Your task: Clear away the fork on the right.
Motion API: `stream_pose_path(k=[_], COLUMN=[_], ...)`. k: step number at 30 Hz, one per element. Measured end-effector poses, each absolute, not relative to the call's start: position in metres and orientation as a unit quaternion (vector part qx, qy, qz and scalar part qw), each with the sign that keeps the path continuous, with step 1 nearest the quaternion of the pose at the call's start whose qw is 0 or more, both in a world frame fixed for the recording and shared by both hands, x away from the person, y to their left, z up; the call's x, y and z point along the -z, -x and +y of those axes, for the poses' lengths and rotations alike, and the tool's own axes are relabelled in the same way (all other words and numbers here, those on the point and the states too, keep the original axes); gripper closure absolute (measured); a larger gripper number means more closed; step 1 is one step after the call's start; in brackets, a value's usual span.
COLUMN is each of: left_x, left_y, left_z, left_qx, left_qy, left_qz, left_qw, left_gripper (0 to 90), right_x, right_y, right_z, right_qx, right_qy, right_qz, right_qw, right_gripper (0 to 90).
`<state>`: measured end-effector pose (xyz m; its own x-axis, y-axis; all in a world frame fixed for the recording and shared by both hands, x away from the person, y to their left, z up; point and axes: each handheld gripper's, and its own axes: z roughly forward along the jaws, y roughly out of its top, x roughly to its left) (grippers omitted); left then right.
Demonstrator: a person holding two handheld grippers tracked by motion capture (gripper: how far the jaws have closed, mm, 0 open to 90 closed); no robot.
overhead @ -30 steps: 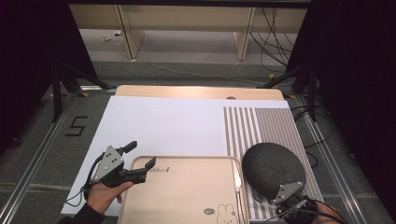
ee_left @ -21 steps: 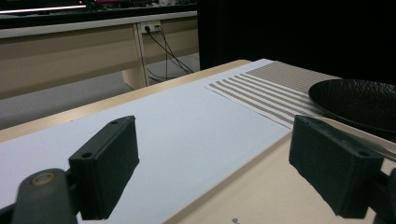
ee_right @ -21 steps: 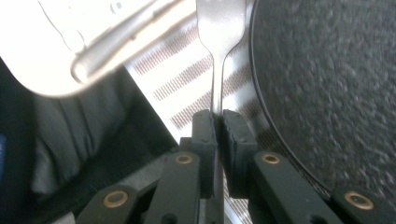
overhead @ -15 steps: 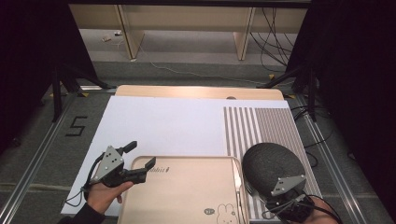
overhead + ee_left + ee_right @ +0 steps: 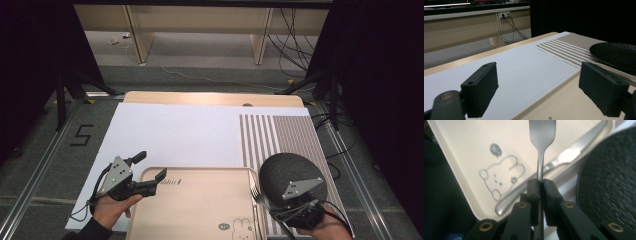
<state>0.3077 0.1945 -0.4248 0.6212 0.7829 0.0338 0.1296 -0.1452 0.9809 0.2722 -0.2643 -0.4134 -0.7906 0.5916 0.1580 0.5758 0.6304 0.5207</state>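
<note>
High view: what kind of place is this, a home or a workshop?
Probably a recording lab, not a home: black curtains flank the table, loose cables cross the floor, and a taped number marks the spot.

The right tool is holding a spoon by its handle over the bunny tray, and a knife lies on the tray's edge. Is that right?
Not quite. The right tool is shut on a fork, not a spoon; the right gripper view shows the tines starting at the top. The rest holds: it grips the handle above the bunny tray, and the knife lies along the tray's edge.
</note>
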Motion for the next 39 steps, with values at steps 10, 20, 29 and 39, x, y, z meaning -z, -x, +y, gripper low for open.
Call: stream_pose_path(k=[10,20,29,39], left_x=[0.425,0.425,0.424,0.424], left_y=[-0.308,-0.308,-0.308,-0.308], left_z=[0.195,0.195,0.195,0.195], left_qx=[-0.289,-0.29,-0.29,-0.29], left_qy=[-0.7,-0.7,-0.699,-0.699], left_qz=[0.325,0.325,0.325,0.325], left_qw=[0.566,0.567,0.567,0.567], left_gripper=[15.6,15.6,15.6,15.6], right_x=[0.409,0.408,0.412,0.414], right_y=[-0.281,-0.289,-0.294,-0.297], right_z=[-0.243,-0.221,-0.203,-0.184], right_qx=[-0.312,-0.333,-0.333,-0.333], right_qy=[-0.319,-0.319,-0.323,-0.32], right_qz=[0.895,0.886,0.884,0.884], right_qw=[-0.015,-0.044,-0.059,-0.072], right_gripper=[84.9,84.9,84.9,84.9])
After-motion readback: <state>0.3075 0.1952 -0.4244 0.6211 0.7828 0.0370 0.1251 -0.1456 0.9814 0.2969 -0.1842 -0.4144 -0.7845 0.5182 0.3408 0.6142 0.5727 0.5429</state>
